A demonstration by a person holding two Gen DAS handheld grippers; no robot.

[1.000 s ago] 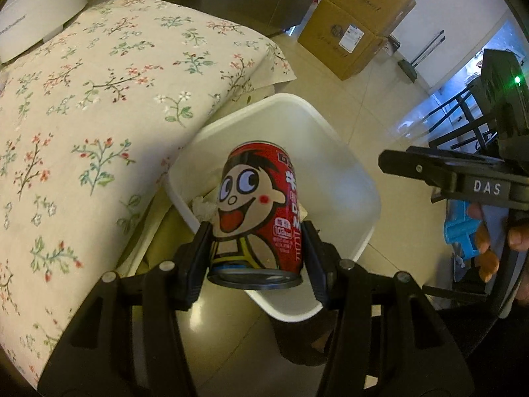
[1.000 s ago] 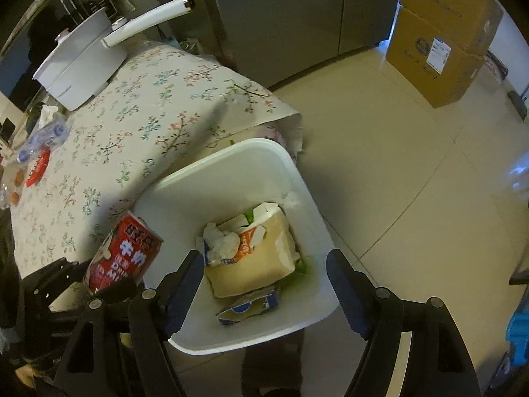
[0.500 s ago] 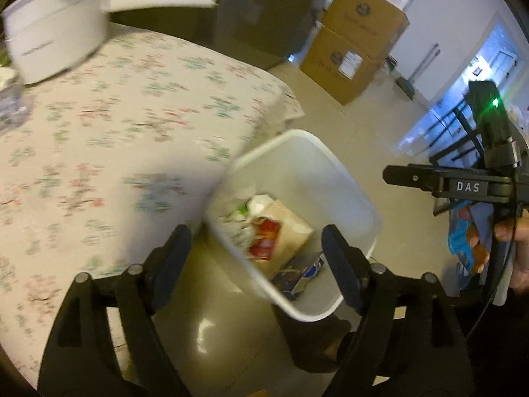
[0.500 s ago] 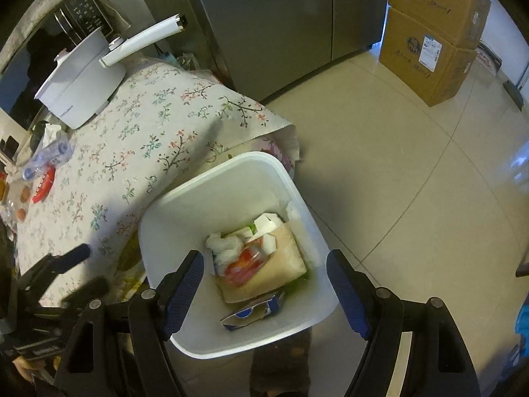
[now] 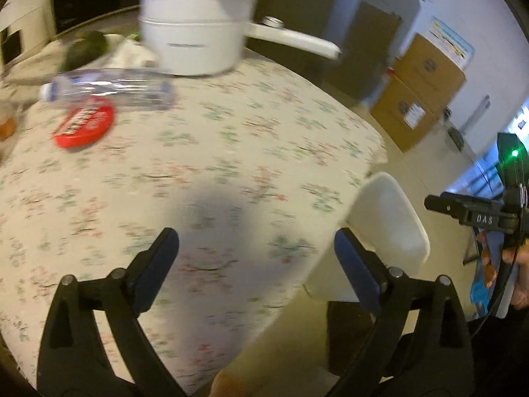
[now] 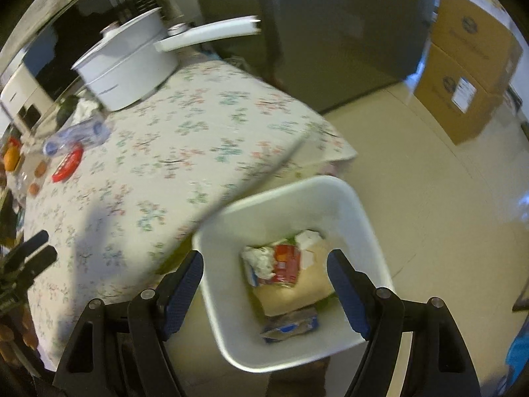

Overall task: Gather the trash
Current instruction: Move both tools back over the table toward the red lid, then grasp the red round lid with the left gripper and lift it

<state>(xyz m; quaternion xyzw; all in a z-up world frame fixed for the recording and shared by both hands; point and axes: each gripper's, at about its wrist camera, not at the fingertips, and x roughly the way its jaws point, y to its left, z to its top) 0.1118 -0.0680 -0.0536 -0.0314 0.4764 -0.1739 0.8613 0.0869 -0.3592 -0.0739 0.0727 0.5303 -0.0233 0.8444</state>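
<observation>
Left gripper [image 5: 254, 251]: black jointed arms with blue ribbed pads, jaws spread wide after just having opened further, nothing between them; it hangs above the table [image 5: 231, 152], whose cloth is cream with a small printed pattern of green and red sprigs and drapes over a rounded corner. Right gripper [image 6: 264, 281]: same build, jaws likewise parted and empty, poised above the bin [image 6: 347, 198], a white, smooth plastic tub with rounded corners standing on the glossy beige tiled floor just beside the table edge. Inside the bin lie the red can [image 6: 287, 264] on its side, crumpled white paper [image 6: 259, 259], a flat tan bag [image 6: 297, 292] and a flattened blue-and-white carton [image 6: 291, 326]. Trash on the table, far side: a clear, crinkled plastic bottle [image 5: 109, 89] lying on its side, and touching it a flat red wrapper [image 5: 84, 127] with white lettering. Behind them stands a white enamelled pot [image 5: 195, 33] with a lid knob and a long straight handle. Two stacked brown cardboard boxes [image 5: 420, 92] stand on the floor against the wall. In the left view, the right gripper shows at the right border, with a hand [image 5: 510, 264] on its handle. Both views are blurred.
</observation>
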